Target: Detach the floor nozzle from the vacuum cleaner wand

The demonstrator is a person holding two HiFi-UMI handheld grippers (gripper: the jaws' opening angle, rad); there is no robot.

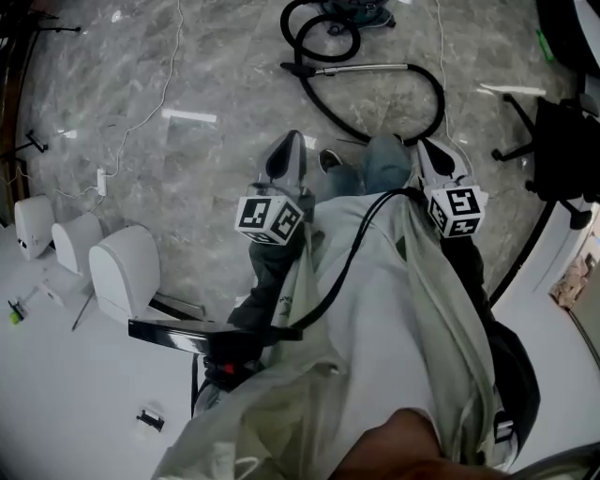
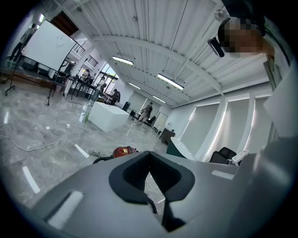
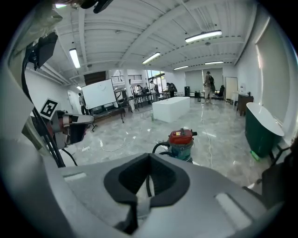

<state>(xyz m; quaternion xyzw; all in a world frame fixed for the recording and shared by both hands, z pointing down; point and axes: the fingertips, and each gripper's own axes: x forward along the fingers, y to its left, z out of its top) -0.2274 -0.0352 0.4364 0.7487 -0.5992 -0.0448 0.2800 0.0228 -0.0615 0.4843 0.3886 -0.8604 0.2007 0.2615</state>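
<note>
The vacuum cleaner (image 1: 354,13) stands on the marble floor at the top of the head view, its black hose (image 1: 412,117) looping away from it. The metal wand (image 1: 366,67) lies flat on the floor with a small dark end piece (image 1: 294,67) at its left; I cannot tell whether that is the floor nozzle. My left gripper (image 1: 289,142) and right gripper (image 1: 433,146) are held out in front of my body, well short of the wand, both shut and empty. The right gripper view shows the red-topped vacuum cleaner (image 3: 181,142) beyond the shut right gripper (image 3: 149,158). The left gripper (image 2: 150,155) points across the hall.
White rounded seats (image 1: 122,267) and a white table (image 1: 56,375) lie at my left. A black office chair (image 1: 553,141) stands at the right. A thin white cable (image 1: 141,117) and a power strip (image 1: 101,178) lie on the floor at the left. People stand far off in the hall.
</note>
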